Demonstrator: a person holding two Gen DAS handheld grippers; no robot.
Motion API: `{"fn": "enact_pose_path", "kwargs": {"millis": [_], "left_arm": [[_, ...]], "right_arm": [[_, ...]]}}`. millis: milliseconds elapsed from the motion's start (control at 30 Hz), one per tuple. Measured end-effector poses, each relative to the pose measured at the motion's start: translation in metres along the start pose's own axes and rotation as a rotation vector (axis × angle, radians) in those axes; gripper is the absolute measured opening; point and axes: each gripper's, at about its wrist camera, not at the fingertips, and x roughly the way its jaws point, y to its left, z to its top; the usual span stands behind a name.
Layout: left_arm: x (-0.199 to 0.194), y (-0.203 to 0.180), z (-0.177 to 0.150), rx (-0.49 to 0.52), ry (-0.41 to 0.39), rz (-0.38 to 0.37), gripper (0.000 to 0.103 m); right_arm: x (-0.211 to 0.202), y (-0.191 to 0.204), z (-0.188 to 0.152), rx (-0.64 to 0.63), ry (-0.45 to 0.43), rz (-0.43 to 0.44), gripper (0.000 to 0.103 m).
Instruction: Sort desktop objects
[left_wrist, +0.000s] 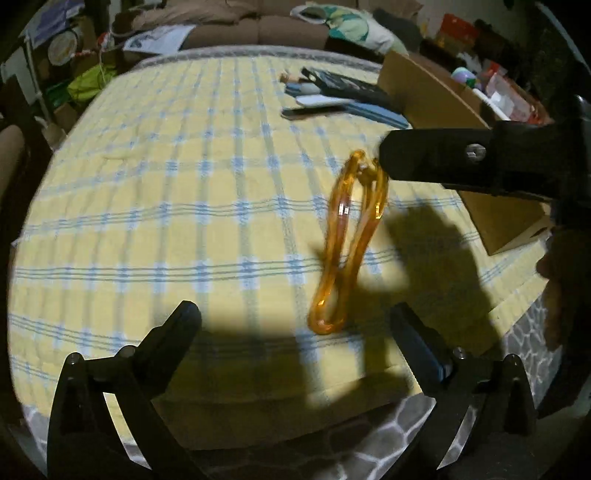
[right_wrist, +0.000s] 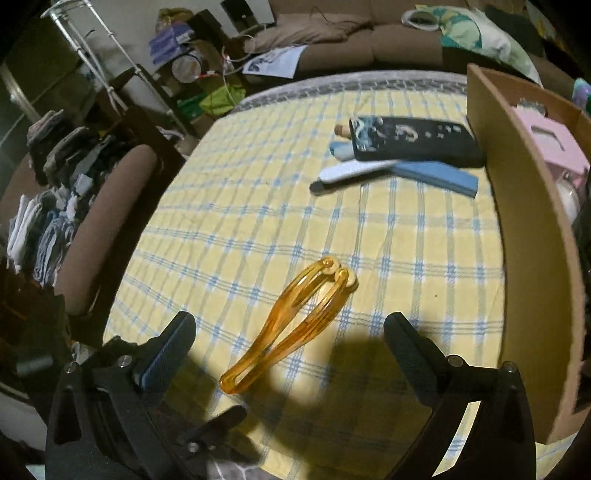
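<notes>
An amber translucent roller massager (left_wrist: 347, 243) lies on the yellow checked tablecloth (left_wrist: 166, 206); it also shows in the right wrist view (right_wrist: 291, 325). My left gripper (left_wrist: 295, 325) is open and empty, with the massager's near end between its fingers. My right gripper (right_wrist: 290, 332) is open and empty, its fingers on either side of the massager's handle, above the cloth. One right finger (left_wrist: 436, 158) shows from the side next to the massager's roller end. A black phone case (right_wrist: 413, 142), a white nail file (right_wrist: 354, 171) and a blue block (right_wrist: 436, 175) lie at the far side.
A tall open cardboard box (right_wrist: 535, 236) with several items inside stands along the table's right edge; it also shows in the left wrist view (left_wrist: 436, 96). A brown chair (right_wrist: 107, 221) stands at the left. A sofa with a pillow (right_wrist: 480, 33) is behind the table.
</notes>
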Motion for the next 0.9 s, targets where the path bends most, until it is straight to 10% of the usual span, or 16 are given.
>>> {"fn": "enact_pose_path", "kwargs": {"millis": [467,733,900], "left_arm": [[0.013,-0.006,0.008,-0.021,-0.023,0.005,0.095],[0.008,-0.015,0.005,0.074,-0.044,0.029,0.048],[0.007,-0.013,0.005,0.072,-0.044,0.023,0.044]], "right_arm": [[0.035,-0.01,0.011,0.095,0.035,0.003,0.1],[0.042,-0.019,0.009,0.094,0.061,0.036,0.051],[0.033,-0.026,0.007,0.1,0.065,0.081,0.037]]}}
